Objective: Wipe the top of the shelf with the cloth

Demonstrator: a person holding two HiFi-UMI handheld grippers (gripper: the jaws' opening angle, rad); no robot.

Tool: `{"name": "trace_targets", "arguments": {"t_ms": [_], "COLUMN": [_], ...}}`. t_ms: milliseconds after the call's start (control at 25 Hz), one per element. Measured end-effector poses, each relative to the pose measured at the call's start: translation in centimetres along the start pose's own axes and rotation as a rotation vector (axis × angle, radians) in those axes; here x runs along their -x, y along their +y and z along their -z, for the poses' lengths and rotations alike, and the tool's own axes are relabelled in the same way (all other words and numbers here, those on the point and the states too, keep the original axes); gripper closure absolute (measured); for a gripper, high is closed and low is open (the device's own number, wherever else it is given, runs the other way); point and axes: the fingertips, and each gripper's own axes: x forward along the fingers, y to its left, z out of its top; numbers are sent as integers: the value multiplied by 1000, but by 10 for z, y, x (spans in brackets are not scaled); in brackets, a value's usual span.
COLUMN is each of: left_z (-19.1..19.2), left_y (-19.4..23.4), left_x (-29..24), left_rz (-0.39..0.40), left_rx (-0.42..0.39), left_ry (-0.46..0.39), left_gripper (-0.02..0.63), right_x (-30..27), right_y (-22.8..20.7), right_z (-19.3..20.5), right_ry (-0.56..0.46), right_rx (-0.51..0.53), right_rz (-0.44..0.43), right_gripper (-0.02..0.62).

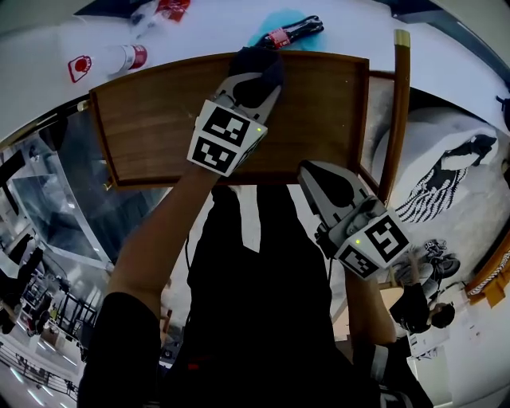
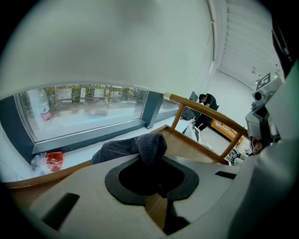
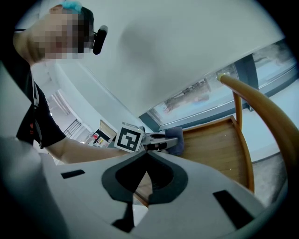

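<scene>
The right hand-held gripper (image 1: 309, 171) is nearest to the person. It hangs at the near edge of the shelf (image 1: 151, 135), toward the shelf's right corner, w/ the tips pointing over the wood. Its jaws are closed, tip against tip, w/ nothing between them. In the right gripper view (image 3: 146, 154) only the wood shows through the small gap lower down btw. the pads. If it touches the shelf, I cannot tell.

Further in, the left hand-held gripper (image 1: 249, 89) reaches across the shelf top, approx. at its middle. Its jaws are clamped on the cloth (image 1: 263, 62), a dark grey-blue terry one. In the left gripper view (image 2: 148, 161) one bunch of the cloth (image 2: 150, 145) stands up btw. the jaws, and the rest trails to the left over the wood. The cloth lies at the far edge of the shelf, right at the raised rim.

The shelf top is brown wood w/ a low rim around it. From the shelf's right side rises a curved wooden rail (image 1: 400, 96) on thin posts.

Beyond the far edge of the shelf is a white window ledge (image 1: 199, 32). On it, beyond the shelf's left part, lies a clear bottle (image 1: 119, 59) w/ a red label. A dark bottle (image 1: 293, 32) lies just beyond the cloth, on sth. light blue. A red packet (image 1: 171, 8) is further back. Farthest, behind the ledge, is the window (image 2: 84, 109).
</scene>
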Motion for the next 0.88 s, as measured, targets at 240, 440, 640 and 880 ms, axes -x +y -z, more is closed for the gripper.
{"name": "trace_targets", "arguments": {"t_ms": [240,440,640,880], "left_z": [-11,-16,-21,-30], "left_y": [-23,-37,-48,-58], "left_x": [-19,-31,-37,-39], "left_rz": [43,67,90,114], "left_rx": [-12,-15,-18,-17], "left_ry": [-3,-5,-9,-28], "left_gripper": [535,535,535,535], "right_x": [13,20,22,24], "right_y": [-6,-12,-11,-8], "right_z": [0,0,0,-3], "right_ry": [-11,-15,-10,-10], "right_rx": [-10,-13,-11,-3], "right_rz": [13,21,20,20], "right_gripper": [591,591,591,591]}}
